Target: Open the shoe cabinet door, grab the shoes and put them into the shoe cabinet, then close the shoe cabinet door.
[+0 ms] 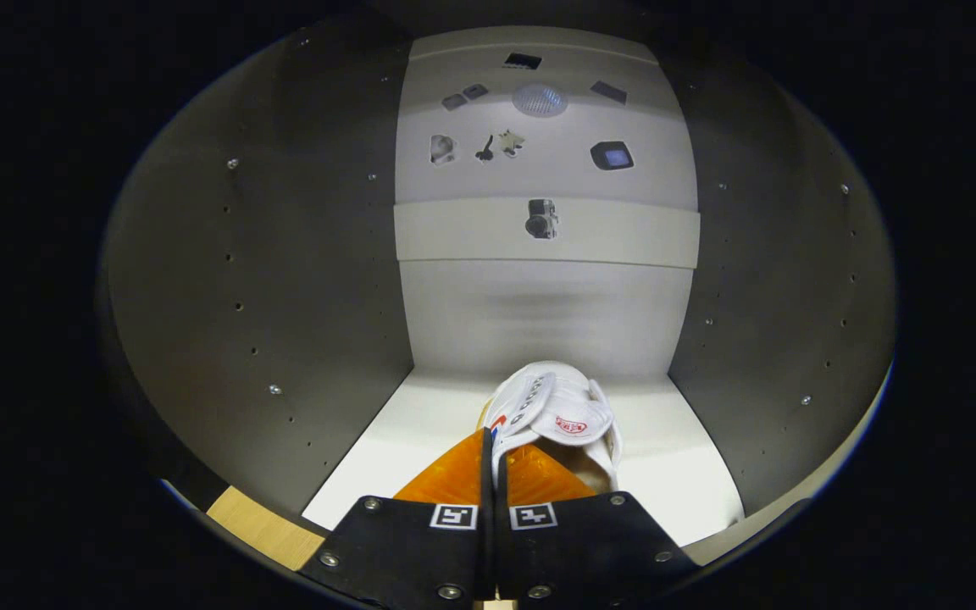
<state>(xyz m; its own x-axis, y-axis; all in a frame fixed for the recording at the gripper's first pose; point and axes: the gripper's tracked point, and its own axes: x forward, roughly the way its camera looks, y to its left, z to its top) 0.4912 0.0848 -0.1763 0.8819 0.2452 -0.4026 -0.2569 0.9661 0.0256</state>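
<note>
- the shoe cabinet [318,280] surrounds the scene: the camera looks into its open compartment, with grey side walls dotted with small holes and screws on both sides of the claw.
- the back panel [546,313] of the cabinet is pale, and a horizontal strip crosses it partway up.
- the cabinet floor [674,474] is a white shelf surface running from the back panel toward the claw; a strip of light wooden edge [255,525] shows at the near left corner, outside the side wall.
- small stickers [539,157] are scattered over the upper back panel, among them a camera-shaped one on the strip and a round mesh-like patch [539,99] above it; their details are too small to tell.
- the shoe [557,417] is white with a red mark on its tongue and a little red and blue at the side; it sits inside the cabinet, on or just over the white shelf, just ahead of the fingers, toe toward the back panel.
- the claw [492,453] is nearly closed, its two fingers close together with a thin part of the shoe's rear edge pinched between them.
- two square markers [495,516] sit side by side on the claw body behind the fingers.
</note>
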